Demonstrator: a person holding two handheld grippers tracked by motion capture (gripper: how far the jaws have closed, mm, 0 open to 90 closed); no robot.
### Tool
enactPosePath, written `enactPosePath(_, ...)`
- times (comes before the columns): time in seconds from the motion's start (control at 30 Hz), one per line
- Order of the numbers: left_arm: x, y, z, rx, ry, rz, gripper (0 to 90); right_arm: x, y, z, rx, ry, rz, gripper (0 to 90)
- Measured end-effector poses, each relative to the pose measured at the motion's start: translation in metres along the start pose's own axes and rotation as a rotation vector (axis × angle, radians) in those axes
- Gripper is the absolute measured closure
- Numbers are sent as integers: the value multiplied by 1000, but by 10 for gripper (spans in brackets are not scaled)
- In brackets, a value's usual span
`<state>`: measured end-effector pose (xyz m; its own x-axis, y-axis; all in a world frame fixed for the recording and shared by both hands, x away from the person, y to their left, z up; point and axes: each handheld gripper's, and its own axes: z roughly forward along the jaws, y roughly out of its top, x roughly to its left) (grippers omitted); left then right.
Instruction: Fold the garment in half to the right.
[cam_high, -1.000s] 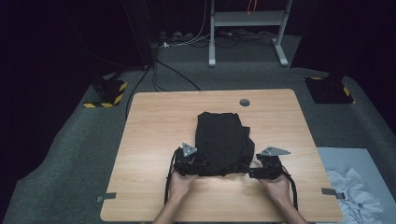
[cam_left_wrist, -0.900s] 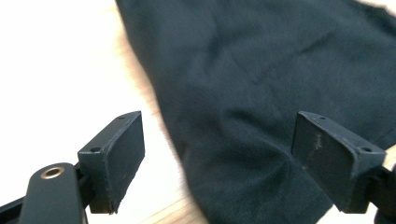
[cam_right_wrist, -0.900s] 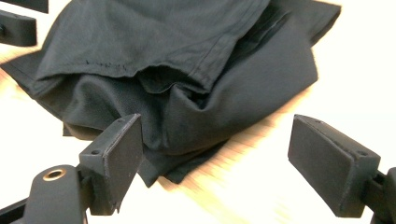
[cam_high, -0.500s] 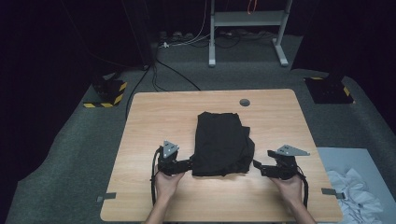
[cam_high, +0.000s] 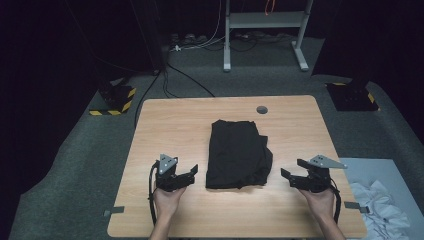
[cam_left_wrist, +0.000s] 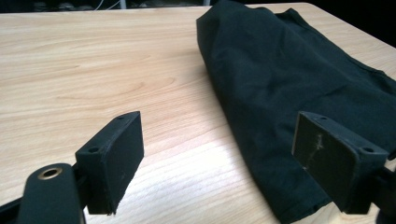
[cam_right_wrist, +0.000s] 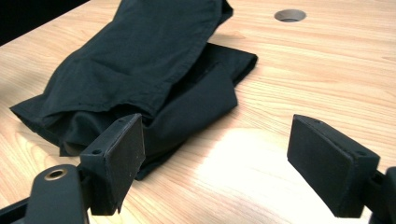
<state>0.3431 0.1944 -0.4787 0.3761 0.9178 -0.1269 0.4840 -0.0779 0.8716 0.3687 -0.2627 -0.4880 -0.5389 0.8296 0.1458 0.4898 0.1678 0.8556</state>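
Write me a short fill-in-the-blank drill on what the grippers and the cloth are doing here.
1. The folded cloth is ____ in colour.
2. The left gripper and the right gripper both have their jaws ____.
3. The cloth lies ____ the two grippers, touched by neither.
4. The table has a round ____ beyond the cloth.

Missing words: black; open; between; hole

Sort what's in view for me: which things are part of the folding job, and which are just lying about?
In the job: black folded garment; left gripper; right gripper; table.
Lying about: white cloth on the floor; black-and-yellow weights; floor cables.
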Motion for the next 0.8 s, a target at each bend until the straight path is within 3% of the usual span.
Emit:
enactPosePath(0.4,12,-12,-12,-8,28,-21,157,-15,-11,-13,0,-44,27,186)
enactPosePath(0.8,21,-29,-8,64,60,-22,159,-22,-24,-12,36,-89,25,186)
